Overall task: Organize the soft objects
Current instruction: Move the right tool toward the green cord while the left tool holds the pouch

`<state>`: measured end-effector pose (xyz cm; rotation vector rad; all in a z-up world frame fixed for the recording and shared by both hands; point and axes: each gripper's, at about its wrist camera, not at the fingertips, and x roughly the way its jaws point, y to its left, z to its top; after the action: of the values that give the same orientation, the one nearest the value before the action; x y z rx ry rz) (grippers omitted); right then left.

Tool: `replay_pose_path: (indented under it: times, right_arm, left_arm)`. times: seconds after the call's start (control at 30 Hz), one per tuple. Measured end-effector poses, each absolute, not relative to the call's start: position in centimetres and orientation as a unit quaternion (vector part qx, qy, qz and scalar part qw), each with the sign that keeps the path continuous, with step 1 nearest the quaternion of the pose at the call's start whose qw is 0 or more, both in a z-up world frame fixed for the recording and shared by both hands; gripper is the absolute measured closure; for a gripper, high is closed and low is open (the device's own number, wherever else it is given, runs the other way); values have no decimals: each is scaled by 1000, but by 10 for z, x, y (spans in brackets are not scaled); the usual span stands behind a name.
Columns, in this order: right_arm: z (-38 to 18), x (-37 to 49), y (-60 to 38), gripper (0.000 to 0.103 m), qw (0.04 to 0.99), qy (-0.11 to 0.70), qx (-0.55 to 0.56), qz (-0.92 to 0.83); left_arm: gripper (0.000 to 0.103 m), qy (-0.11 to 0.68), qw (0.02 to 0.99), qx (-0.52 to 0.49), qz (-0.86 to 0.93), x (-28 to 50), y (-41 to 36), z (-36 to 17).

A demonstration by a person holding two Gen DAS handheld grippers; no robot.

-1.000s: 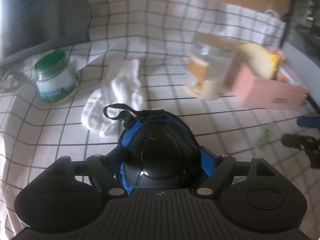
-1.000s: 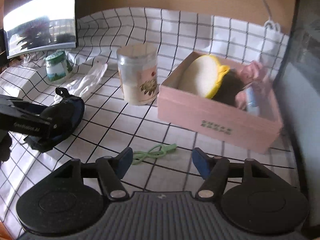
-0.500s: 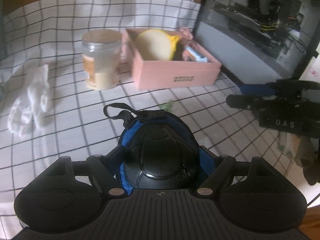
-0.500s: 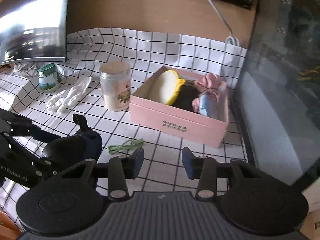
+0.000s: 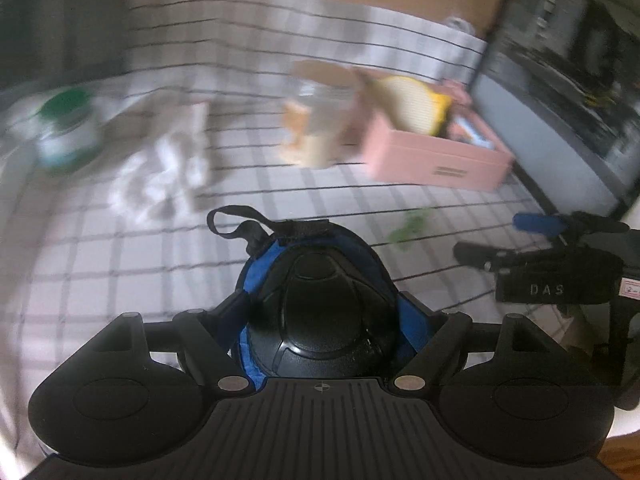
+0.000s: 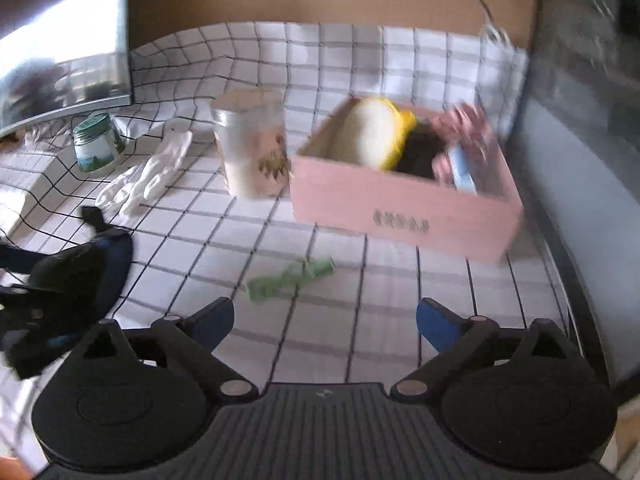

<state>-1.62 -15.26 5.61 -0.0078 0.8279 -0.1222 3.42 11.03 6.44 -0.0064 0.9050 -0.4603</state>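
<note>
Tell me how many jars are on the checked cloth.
2: a green-lidded jar at far left, and a taller clear jar just left of the pink box. None seems hidden.

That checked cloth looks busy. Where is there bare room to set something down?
The widest bare patch is the near cloth, between the green tie and the open right claw. A smaller patch lies between the white gloves and the tie. It is crowded further back: small jar, tall jar and pink box, already full.
</note>
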Motion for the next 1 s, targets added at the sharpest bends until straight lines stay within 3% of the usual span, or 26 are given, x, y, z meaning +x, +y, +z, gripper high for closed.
replay_pose_path:
  times: [0.13, 0.43, 0.67, 0.7, 0.73, 0.8, 1.0]
  right_arm:
    - [43, 7, -146, 5, 908, 415, -55, 10]
    - [18, 39, -159, 10, 897, 435, -46, 66]
    - [16, 45, -160, 38, 895, 437, -30, 82]
    - [19, 44, -162, 54, 895, 437, -25, 81]
    - [23, 43, -165, 57, 896, 437, -20, 79]
    - [30, 40, -170, 73, 894, 442, -11, 75]
    - [45, 19, -182, 73, 897, 440, -14, 48]
  left_arm:
    - [19, 439, 880, -23, -181, 28, 136, 64]
    - [19, 452, 881, -26, -137, 15, 151, 64]
    - [19, 449, 881, -13, -148, 19, 138, 68]
    - [19, 449, 881, -12, -151, 20, 136, 68]
    - [19, 448, 880, -11, -155, 21, 133, 68]
    - [19, 446, 879, -9, -167, 24, 126, 68]
    - [19, 438, 874, 0, -211, 32, 101, 71]
